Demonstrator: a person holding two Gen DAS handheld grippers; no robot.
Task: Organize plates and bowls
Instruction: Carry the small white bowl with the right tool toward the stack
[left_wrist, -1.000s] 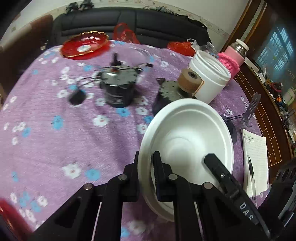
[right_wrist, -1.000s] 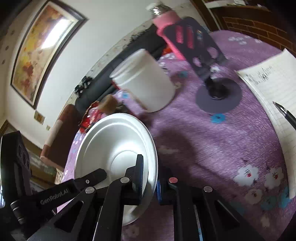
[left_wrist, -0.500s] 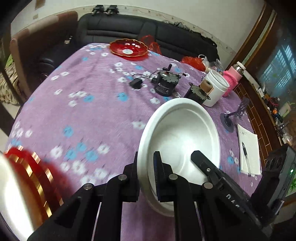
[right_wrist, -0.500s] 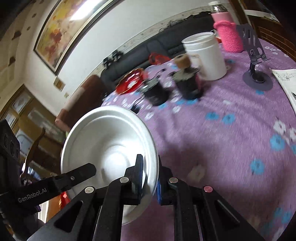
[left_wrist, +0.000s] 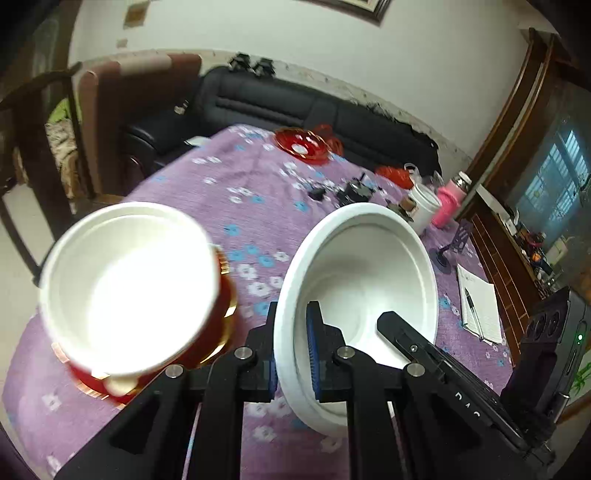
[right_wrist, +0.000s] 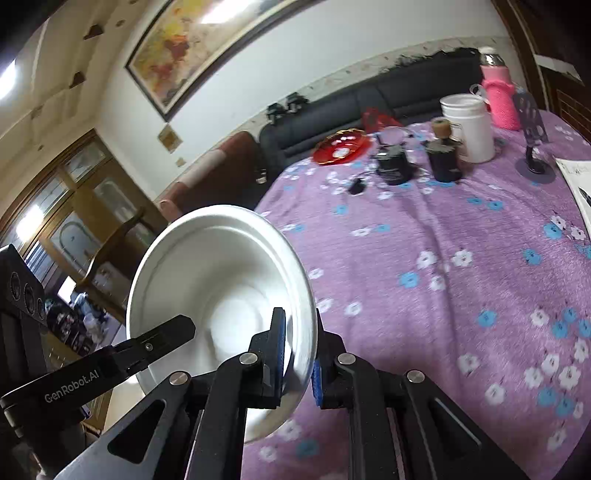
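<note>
Roughly midway I'd guess: both grippers (left_wrist: 291, 354) (right_wrist: 299, 354) are clamped on the held white bowl (left_wrist: 358, 280), which hangs right of the bowl stack (left_wrist: 125, 284), unstacked, with the red plate (left_wrist: 301, 146) sitting far back.

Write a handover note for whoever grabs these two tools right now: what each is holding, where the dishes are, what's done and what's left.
Left tool: shut on the rim of the carried white bowl, held above the table.
Right tool: shut on the opposite rim of that bowl.
Stack: a second white bowl sits in a red gold-rimmed dish at the near left.
A red plate lies at the far edge.
Done: bowl lifted.
Left: probably nest it into the stack, then deal with the red plate.
</note>
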